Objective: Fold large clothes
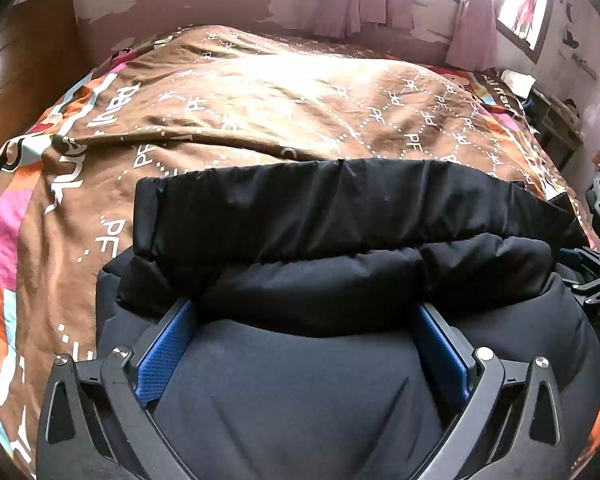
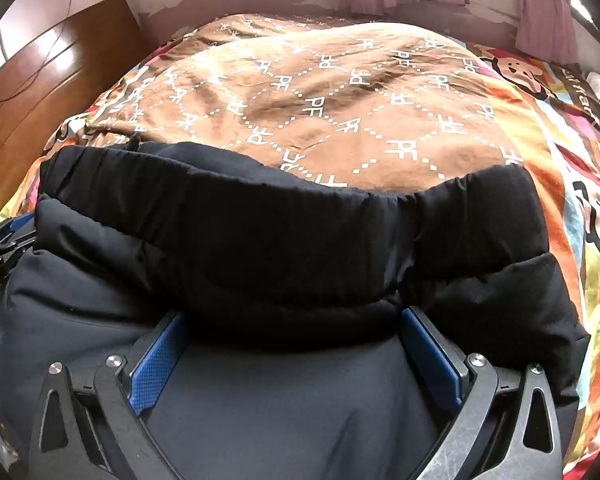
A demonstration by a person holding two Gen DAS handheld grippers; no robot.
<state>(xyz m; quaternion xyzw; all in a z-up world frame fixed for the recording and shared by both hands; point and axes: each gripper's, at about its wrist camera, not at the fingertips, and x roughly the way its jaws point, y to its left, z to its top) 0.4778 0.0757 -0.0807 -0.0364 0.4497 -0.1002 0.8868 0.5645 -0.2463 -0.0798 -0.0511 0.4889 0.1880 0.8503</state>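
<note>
Black puffer jacket (image 1: 340, 208) is straddled by left claw (image 1: 304, 344) and right claw (image 2: 292, 344), both spread wide, gripping nothing, seemingly to flatten the fold on the bed (image 1: 260, 112).

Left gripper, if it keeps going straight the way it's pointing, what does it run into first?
The left gripper would likely press straight into the folded-over puffy roll of the black jacket, which lies across its open jaws. The brown bedspread lies beyond; depth is hard to judge.
</note>
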